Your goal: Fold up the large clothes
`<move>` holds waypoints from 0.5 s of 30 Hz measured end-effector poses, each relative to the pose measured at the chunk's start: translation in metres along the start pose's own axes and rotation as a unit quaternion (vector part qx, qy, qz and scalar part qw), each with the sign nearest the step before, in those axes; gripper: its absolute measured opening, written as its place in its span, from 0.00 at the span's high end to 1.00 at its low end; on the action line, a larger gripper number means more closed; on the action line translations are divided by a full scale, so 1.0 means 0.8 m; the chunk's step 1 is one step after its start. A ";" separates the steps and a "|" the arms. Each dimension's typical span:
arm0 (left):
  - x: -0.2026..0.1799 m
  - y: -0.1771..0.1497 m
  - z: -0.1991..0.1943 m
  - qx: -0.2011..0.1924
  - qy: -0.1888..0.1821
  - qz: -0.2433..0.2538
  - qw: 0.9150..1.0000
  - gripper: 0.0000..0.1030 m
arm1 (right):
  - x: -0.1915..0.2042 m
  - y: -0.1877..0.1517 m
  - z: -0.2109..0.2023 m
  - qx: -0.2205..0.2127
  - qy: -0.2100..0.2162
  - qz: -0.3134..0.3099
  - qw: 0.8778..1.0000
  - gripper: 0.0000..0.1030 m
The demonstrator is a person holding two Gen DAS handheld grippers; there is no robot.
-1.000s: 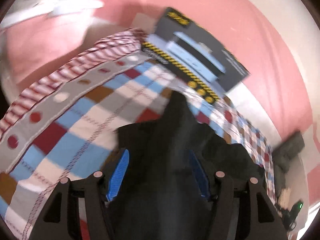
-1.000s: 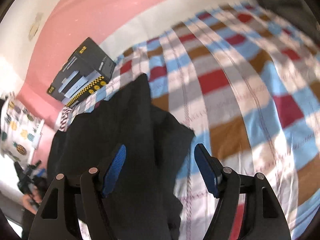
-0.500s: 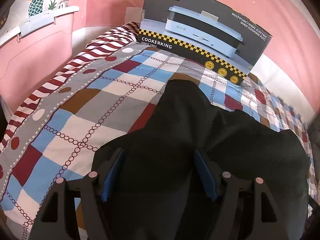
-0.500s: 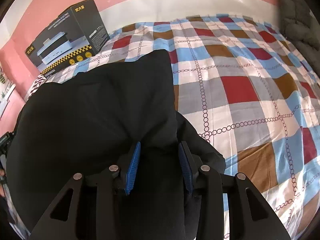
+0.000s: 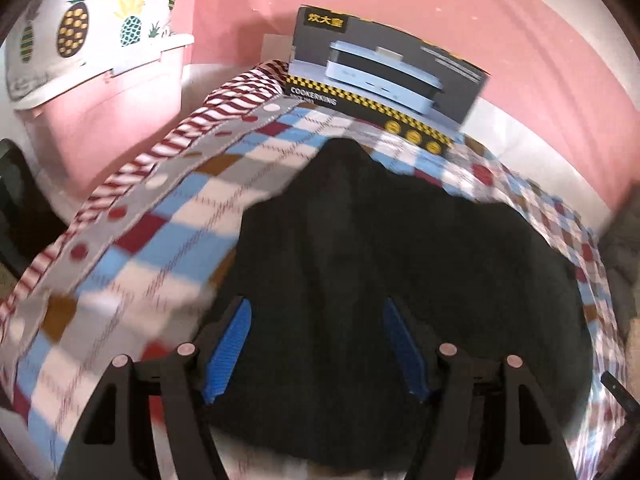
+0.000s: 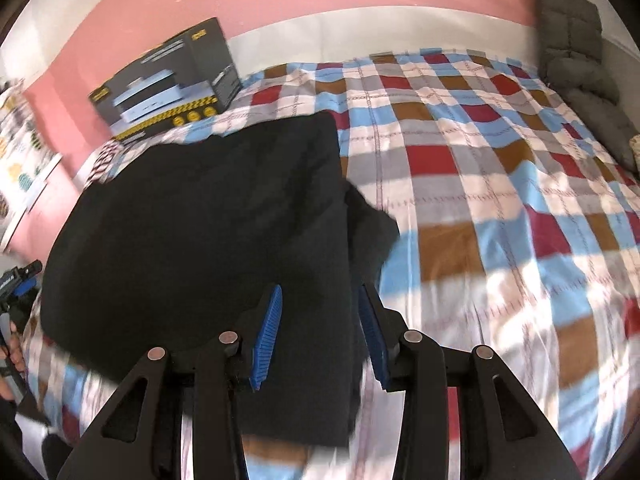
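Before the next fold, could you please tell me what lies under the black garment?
The checked bedspread shows all around the black garment; whatever lies directly beneath the garment is covered.

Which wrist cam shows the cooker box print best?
Left wrist: the cooker box faces the lens, with its appliance picture, COOKERKING lettering and yellow checker strip legible. Right wrist shows the same box smaller, angled at the frame's left and motion-blurred, with its text unreadable.

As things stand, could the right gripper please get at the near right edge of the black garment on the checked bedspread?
Probably yes: the right gripper already straddles that edge of the black garment, fabric between its blue pads, and nothing on the checked bedspread blocks it.
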State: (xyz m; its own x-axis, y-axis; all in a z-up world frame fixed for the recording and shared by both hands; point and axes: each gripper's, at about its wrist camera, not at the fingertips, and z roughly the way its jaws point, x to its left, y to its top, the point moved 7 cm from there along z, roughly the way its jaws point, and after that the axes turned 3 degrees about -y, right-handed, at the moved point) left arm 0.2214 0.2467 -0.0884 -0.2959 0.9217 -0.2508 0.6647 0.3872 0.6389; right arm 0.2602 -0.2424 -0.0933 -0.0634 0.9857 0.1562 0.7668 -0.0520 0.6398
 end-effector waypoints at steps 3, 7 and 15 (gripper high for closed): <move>-0.022 -0.041 -0.041 0.004 -0.002 0.012 1.000 0.32 | 0.006 -0.031 -0.035 -0.004 -0.003 -0.015 1.000 0.60; -0.052 -0.082 -0.088 -0.002 0.004 0.033 0.999 0.32 | 0.018 -0.069 -0.074 -0.005 -0.007 -0.045 0.999 0.60; -0.107 -0.135 -0.161 -0.014 -0.028 0.057 0.998 0.30 | 0.042 -0.117 -0.140 -0.028 0.000 -0.086 0.996 0.51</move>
State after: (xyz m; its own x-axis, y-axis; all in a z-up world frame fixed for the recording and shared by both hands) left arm 0.0867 0.1234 -0.0424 -0.1802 0.9598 -0.2151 0.6727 0.2798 0.6850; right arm 0.1152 -0.2226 -0.0639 -0.1912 0.9807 0.0403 0.7075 0.1093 0.6982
